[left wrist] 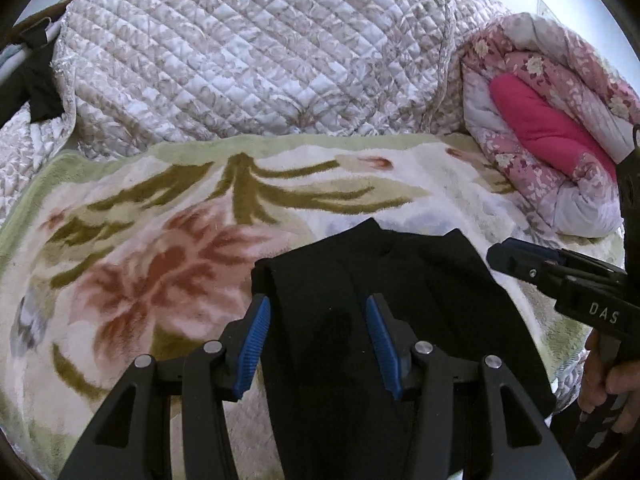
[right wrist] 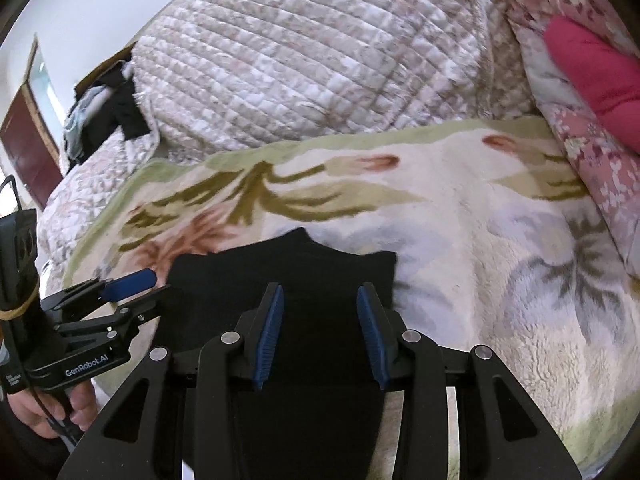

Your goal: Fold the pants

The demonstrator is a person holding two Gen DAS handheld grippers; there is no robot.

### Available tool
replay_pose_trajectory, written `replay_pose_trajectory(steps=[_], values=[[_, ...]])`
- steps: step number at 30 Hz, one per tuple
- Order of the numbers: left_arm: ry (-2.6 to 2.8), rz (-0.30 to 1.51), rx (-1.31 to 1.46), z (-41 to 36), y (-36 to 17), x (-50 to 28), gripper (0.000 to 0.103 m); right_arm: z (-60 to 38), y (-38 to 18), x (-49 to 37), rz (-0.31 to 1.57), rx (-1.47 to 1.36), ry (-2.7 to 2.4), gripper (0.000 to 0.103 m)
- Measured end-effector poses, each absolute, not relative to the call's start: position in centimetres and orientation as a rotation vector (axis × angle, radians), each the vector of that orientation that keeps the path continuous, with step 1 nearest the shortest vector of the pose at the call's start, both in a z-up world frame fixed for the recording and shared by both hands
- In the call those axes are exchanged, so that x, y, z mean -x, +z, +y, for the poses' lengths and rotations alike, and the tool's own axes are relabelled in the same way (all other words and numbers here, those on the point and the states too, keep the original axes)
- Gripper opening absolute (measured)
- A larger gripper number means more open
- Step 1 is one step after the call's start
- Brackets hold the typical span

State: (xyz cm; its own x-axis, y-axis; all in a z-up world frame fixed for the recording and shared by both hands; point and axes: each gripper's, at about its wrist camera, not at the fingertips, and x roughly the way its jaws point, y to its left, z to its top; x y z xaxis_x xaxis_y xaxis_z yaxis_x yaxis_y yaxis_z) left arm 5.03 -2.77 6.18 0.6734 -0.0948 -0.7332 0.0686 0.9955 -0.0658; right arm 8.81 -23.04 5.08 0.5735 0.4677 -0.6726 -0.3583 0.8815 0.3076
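The black pants (left wrist: 400,320) lie folded on a floral fleece blanket (left wrist: 160,240) near its front edge; they also show in the right wrist view (right wrist: 288,276). My left gripper (left wrist: 318,314) is open, its blue pads above the left part of the pants, holding nothing. My right gripper (right wrist: 320,300) is open above the pants, holding nothing. The right gripper shows at the pants' right edge in the left wrist view (left wrist: 520,258). The left gripper shows at the pants' left edge in the right wrist view (right wrist: 136,284).
A quilted cover (left wrist: 248,56) is heaped behind the blanket (right wrist: 480,240). A pink floral duvet with a magenta lining (left wrist: 548,128) is rolled at the right. Dark clothes (right wrist: 120,112) lie at the far left. A hand (left wrist: 612,384) holds the right gripper's handle.
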Motion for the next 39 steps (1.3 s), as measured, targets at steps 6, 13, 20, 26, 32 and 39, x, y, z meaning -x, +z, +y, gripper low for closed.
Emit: replay_pose_trajectory(steps=[6,13,20,26,32,39], values=[[-0.091,0.867,0.064,-2.1,4.5,-6.1,0.054,-23.7,4.3,-9.7,0.843,-0.173,0.445,0.039],[-0.096,0.867,0.077,-2.0,4.2,-6.7,0.058,-23.5,3.4,-10.6,0.872,-0.187,0.425,0.039],[-0.105,0.838,0.036,-2.8,3.8,-7.2,0.02,-23.7,3.1,-11.3,0.873,-0.186,0.381,0.039],[-0.106,0.798,0.074,-1.6,4.7,-6.1,0.008,-25.0,3.9,-11.2,0.83,-0.217,0.349,0.039],[-0.097,0.807,0.101,-0.9,3.9,-6.1,0.009,-24.4,3.6,-11.7,0.827,-0.178,0.365,0.037],[-0.107,0.818,0.143,-0.4,3.1,-6.9,0.013,-23.3,0.5,-14.3,0.951,-0.149,0.356,0.018]])
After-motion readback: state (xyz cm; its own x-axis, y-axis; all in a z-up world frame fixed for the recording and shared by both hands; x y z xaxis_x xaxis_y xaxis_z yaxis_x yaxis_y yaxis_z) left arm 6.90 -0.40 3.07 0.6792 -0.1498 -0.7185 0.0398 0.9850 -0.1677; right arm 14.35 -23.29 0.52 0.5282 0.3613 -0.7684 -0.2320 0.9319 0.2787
